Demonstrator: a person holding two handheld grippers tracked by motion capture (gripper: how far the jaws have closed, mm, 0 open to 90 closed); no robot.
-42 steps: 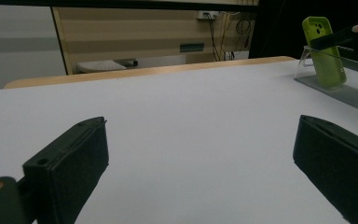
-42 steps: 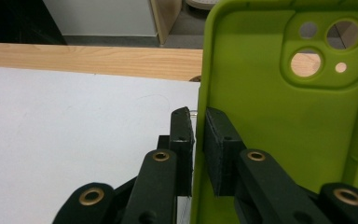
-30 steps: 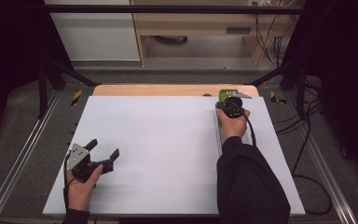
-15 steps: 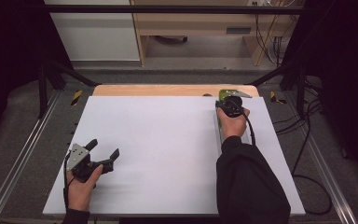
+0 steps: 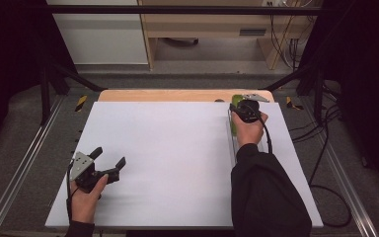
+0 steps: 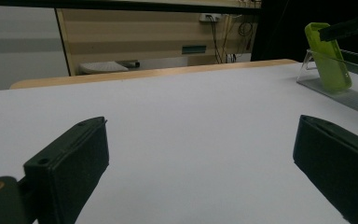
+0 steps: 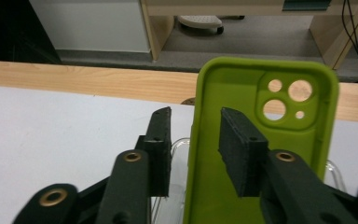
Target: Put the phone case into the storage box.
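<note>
Nearest to the person, the left hand-held gripper (image 5: 107, 161) rests low over the white worktop (image 5: 177, 158) at its near left part, with its jaws spread wide and nothing between them. In the left gripper view the two black jaws stand far apart over the bare white surface.

Farther away, at the far right part of the worktop, the right hand-held gripper (image 7: 196, 149) is at the green phone case (image 7: 261, 140). The case stands nearly upright and leans on a clear stand (image 6: 328, 81), close to the wooden edge (image 5: 177, 95) of the worktop. In the right gripper view the left side wall of the case lies between the two jaws: one jaw is outside the case and the other is inside, over its hollow back. A small gap is visible on the outer side, so the jaws look only partly closed, and I cannot tell if they already press the wall.

I judge that the step in hand is to grip the case by this side wall. To do it well, the jaws should go deep enough that the pads cover the wall and not only its lip, and close slowly, because the soft wall can bend or slip. The lift should then go straight up from the stand, so that the clear stand is not dragged along.
</note>
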